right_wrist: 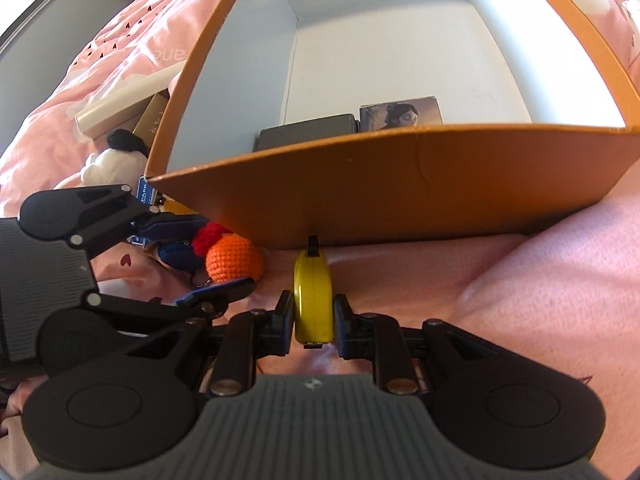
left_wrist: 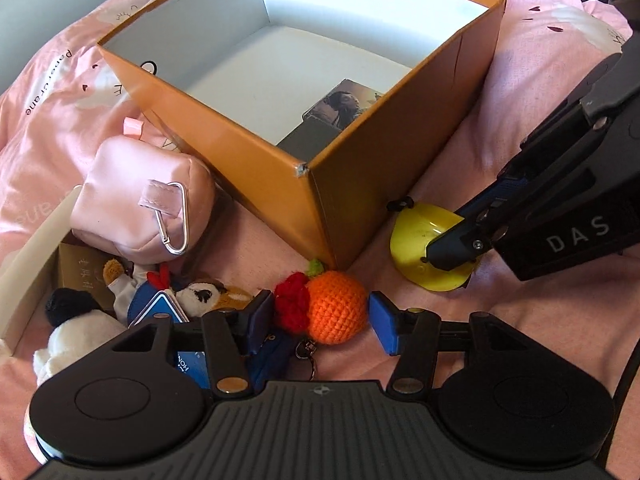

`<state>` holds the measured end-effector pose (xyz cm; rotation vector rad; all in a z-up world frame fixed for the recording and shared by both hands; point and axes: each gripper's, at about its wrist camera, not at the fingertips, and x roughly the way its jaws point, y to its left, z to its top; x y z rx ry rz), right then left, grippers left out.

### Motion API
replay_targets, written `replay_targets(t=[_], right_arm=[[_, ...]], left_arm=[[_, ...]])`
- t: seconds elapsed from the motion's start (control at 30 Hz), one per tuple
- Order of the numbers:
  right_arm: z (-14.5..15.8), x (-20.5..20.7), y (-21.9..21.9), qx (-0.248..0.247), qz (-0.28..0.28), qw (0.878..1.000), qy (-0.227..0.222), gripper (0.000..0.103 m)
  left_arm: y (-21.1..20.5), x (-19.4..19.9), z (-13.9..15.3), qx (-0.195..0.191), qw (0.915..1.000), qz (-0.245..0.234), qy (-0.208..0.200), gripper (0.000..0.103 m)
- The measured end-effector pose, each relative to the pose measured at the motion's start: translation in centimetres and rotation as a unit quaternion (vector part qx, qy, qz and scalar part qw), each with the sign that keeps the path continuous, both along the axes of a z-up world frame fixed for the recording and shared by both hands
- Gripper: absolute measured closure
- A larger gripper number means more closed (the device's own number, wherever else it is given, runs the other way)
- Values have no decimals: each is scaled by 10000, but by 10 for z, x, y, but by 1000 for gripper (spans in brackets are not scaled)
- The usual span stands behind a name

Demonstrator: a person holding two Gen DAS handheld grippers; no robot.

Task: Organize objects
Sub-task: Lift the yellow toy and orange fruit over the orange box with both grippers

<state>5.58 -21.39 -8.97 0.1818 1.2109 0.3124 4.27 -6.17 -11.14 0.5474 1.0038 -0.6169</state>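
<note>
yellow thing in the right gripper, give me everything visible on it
The yellow disc-shaped case looks like glossy hard plastic, flat-faced with a rounded rim, possibly a small tape measure. A short black tab sticks out of its far edge toward the orange box, and a small dark piece shows at its near edge. It stands on edge, clamped across its flat faces by the right gripper, low over the pink bedding.

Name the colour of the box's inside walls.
White; the box shows it best in the right wrist view.
</note>
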Motion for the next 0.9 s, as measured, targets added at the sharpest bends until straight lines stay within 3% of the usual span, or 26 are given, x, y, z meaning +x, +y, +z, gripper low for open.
replay_targets(t=[0.23,0.4,0.67,0.9], right_arm=[[1,7,-3,-44,104,9999,-1,80],[1,6,-2,-9,191,9998,-19,81],[22,-9,-2,-162,304,9986,-405,81],[70,-24,-22,24,395,9955,-856,81]], left_arm=[[-3,-1,-4,72,10000,-60,-1,44],[4,-6,3,-122,9998,125,-86,46],[32,-9,42,-973,9929,687,47,46],[40,-18,93,-1583,9839,816,-124,46]])
